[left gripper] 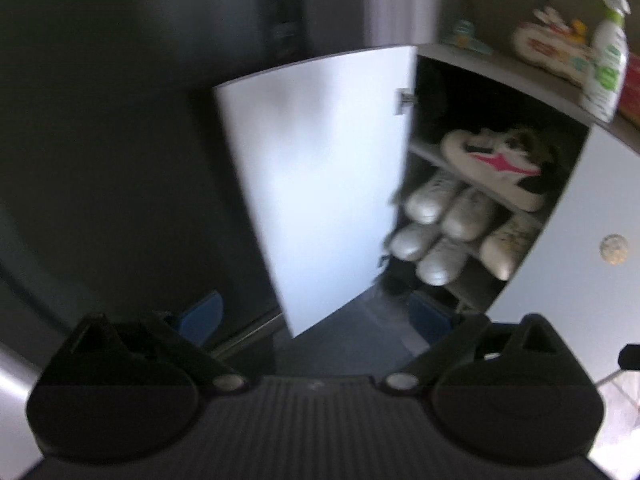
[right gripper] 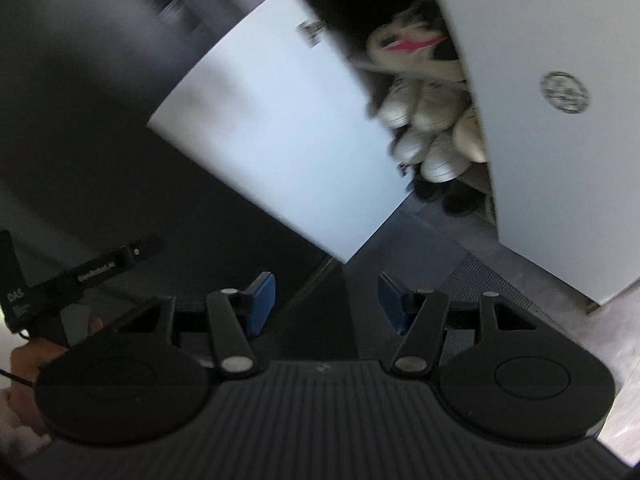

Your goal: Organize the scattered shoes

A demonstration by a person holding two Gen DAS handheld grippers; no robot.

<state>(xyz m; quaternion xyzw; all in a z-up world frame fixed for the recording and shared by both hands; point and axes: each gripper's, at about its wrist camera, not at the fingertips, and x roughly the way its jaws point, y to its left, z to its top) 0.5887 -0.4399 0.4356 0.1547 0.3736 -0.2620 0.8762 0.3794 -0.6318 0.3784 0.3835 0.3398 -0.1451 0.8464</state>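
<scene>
Shoes: pale shoes [left gripper: 440, 220] sat in an open cabinet [left gripper: 560, 184], toes pointing out toward the cameras. A white sneaker [left gripper: 496, 160] with a pink mark lay sideways on the upper shelf, its long axis running across the shelf. Below it, two rows of pale toes were packed side by side.

Direction from grippers: in both wrist views the shoes lay ahead, above and to the right of the fingers, well apart from them. No shoe was seen on the floor [left gripper: 360, 320] in front of the cabinet.

Nearer hand: I could not tell; both views showed the cabinet at a similar remove.

Door: a white door [left gripper: 312, 184] stood swung open to the left of the shoes, between them and the dark room.

Left gripper [left gripper: 316, 316]: blue pads wide apart, nothing between them.

Right gripper [right gripper: 326, 300]: blue pads apart, nothing between them.

Hard to make out: both views were blurred. Dark shapes on the cabinet's lowest level could be shoes; I could not say. The closed right door [right gripper: 560, 140] cut off part of the shelves. Items on the cabinet top, among them a spray bottle [left gripper: 606, 56], were smeared.
</scene>
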